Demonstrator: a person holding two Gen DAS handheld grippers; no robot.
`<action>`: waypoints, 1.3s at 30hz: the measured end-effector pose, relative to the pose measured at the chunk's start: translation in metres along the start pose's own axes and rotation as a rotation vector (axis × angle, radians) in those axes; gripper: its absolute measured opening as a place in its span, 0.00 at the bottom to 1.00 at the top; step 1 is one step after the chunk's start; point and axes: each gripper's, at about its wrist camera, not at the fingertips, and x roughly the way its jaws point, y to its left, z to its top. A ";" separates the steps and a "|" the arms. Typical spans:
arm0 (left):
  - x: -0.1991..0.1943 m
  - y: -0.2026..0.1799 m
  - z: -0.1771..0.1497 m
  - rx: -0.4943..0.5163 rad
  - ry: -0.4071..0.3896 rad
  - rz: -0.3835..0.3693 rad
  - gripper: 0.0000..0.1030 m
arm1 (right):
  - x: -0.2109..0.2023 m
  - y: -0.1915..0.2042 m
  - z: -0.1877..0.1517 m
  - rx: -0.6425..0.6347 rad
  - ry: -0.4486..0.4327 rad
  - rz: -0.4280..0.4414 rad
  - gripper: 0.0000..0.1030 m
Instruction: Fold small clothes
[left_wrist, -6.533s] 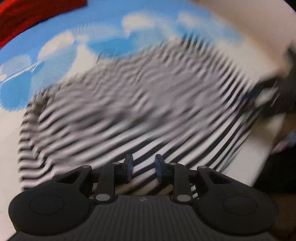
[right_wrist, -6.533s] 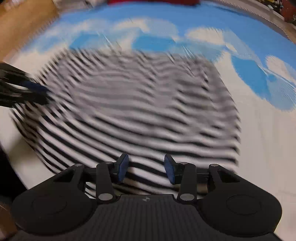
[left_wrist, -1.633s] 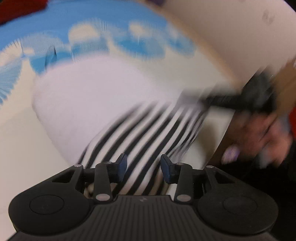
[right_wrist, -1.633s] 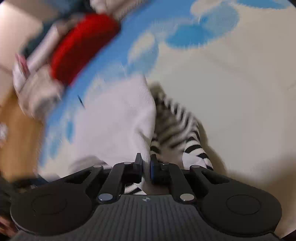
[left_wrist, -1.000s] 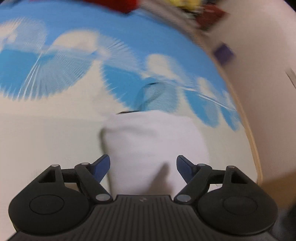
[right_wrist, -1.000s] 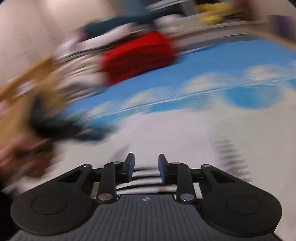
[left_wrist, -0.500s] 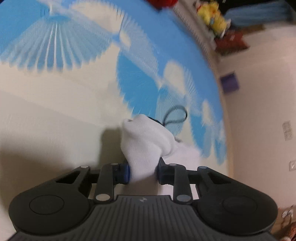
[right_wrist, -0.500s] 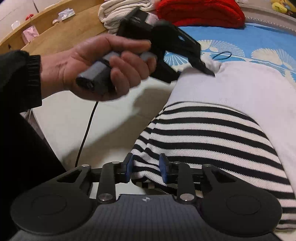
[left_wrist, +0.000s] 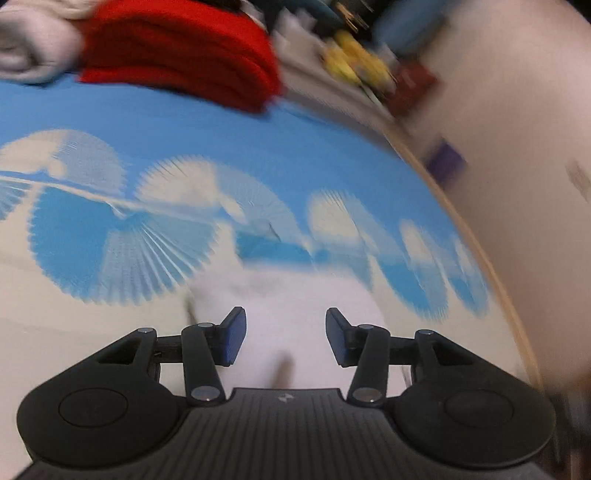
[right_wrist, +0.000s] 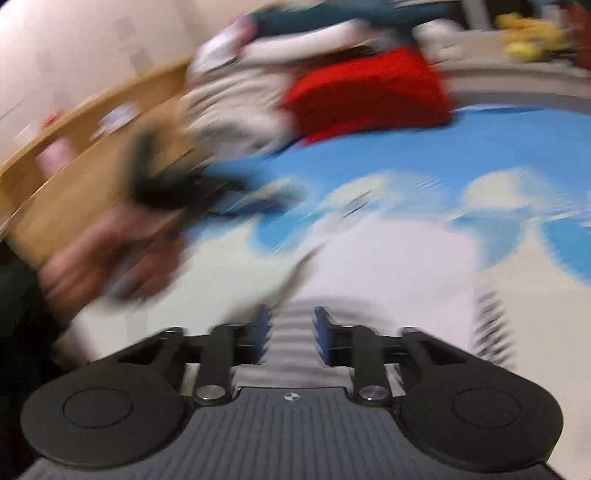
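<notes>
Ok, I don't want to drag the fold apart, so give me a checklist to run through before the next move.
1. Left gripper free of cloth: ok; its jaws are opening and the pads stand apart over the white cloth, not pinching it.
2. Right gripper free of cloth: cannot tell; its jaws are opening with the striped cloth between them, and blur hides any contact.
3. Fold lying flat and even: cannot tell, both views are smeared.
4. Red folded pile clear of the working area: ok, it sits at the far edge of the blue patterned cover.
5. Left hand off the garment: ok in the right wrist view, it is beside it.
</notes>
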 end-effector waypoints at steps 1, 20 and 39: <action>0.007 -0.010 -0.011 0.067 0.070 0.007 0.46 | 0.009 -0.017 0.007 0.033 -0.001 -0.061 0.42; 0.049 0.008 -0.043 0.133 0.333 0.052 0.65 | 0.059 -0.116 -0.027 0.202 0.274 -0.182 0.32; 0.133 0.067 0.016 -0.288 0.068 -0.187 0.38 | 0.106 -0.115 -0.020 0.272 0.192 -0.109 0.11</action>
